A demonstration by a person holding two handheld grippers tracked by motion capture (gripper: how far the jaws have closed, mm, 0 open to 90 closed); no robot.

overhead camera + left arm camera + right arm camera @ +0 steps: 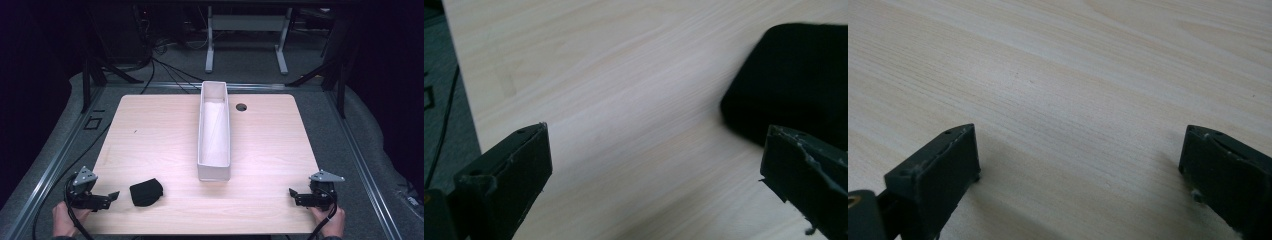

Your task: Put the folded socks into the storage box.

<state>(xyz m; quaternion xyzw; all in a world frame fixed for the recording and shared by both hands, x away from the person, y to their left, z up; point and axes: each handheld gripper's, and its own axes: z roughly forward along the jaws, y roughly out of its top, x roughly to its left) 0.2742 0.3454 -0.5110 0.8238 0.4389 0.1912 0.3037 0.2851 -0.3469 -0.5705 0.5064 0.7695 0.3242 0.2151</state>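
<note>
Jaws of your left gripper (114, 196) stand released beside the black cloth (146, 192), ready to grasp; your right gripper (293, 192), also released, idles apart.

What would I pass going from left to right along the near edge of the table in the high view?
Left gripper → black cloth → near end of the white box → right gripper, all on the wooden table.
</note>
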